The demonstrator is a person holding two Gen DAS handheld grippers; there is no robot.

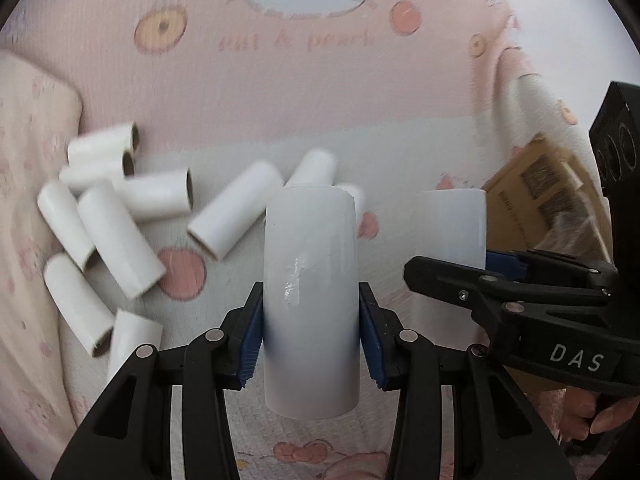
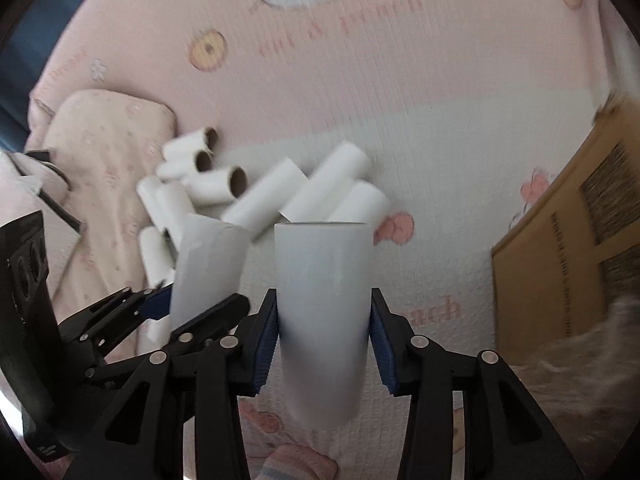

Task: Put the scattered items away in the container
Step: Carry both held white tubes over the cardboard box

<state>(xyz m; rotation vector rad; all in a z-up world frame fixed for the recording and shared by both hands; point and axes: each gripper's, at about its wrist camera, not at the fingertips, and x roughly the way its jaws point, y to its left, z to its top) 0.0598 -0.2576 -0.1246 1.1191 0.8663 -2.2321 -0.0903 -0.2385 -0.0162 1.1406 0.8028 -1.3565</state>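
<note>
My left tool (image 1: pixel 310 332) and right tool (image 2: pixel 324 340) each clamp one white tube (image 1: pixel 310 280) across its middle, lifted clear for carrying. Remaining tubes (image 1: pixel 108 216) lie heaped on the bed sheet (image 1: pixel 320 92); the cardboard box (image 2: pixel 568 264) waits to the right.

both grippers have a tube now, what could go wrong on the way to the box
1. The left gripper and right gripper are close together; the two held tubes may collide.
2. The hollow tubes could crush or slip from the pads.
3. The cardboard box wall could catch a tube.
</note>
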